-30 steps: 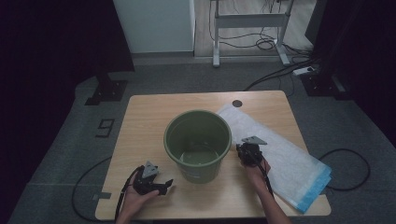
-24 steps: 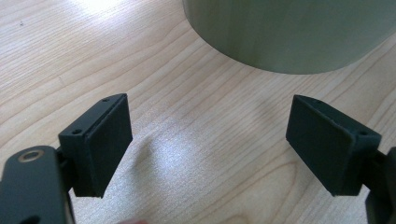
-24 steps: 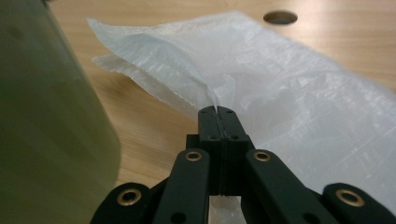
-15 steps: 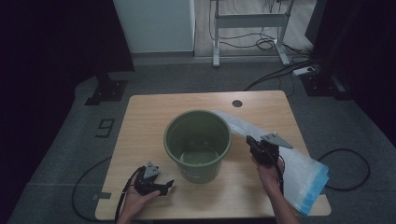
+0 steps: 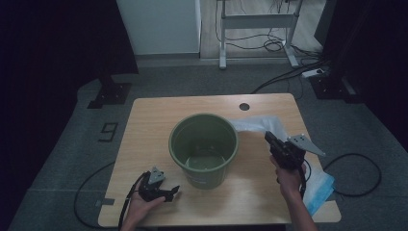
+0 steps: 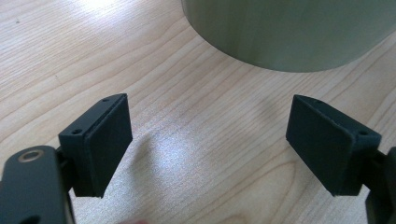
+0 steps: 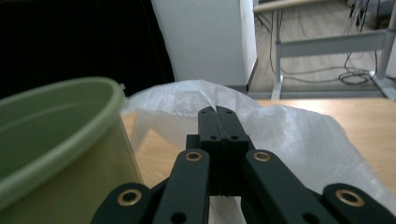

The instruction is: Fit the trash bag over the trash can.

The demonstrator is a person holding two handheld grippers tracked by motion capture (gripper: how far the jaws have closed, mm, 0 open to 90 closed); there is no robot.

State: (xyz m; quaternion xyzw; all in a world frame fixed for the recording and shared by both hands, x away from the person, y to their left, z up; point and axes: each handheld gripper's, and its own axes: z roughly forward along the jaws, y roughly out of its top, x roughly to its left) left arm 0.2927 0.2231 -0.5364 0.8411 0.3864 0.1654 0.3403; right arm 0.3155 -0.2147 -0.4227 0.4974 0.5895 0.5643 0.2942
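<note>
A green plastic bucket (image 5: pixel 207 177) stands upright in the middle of the wooden table (image 5: pixel 154 120). Right of it lies a white plastic bag (image 5: pixel 254 123) with a blue end (image 5: pixel 320 190) near the table's front right corner. My right gripper (image 5: pixel 268 136) hangs above the table just right of the bucket, shut on a fold of the bag (image 7: pixel 299 135), which drapes down from its closed tips (image 7: pixel 218 111) beside the bucket's rim (image 7: pixel 60 116). My left gripper (image 5: pixel 175 191) rests at the front left, open, nothing between its pads (image 6: pixel 105 140), facing the bucket's wall (image 6: pixel 289 32).
A round cable hole (image 5: pixel 244 106) sits near the table's far edge. Cables trail off the table to the floor on both sides. Behind the table stand a white cabinet (image 5: pixel 161 24) and a desk frame (image 5: pixel 255 21). Bare wood lies left of the bucket.
My right gripper has risen and shifted right, pulling the near part of the bag up off the table; the bag now bunches instead of lying flat. The left gripper has stayed put.
</note>
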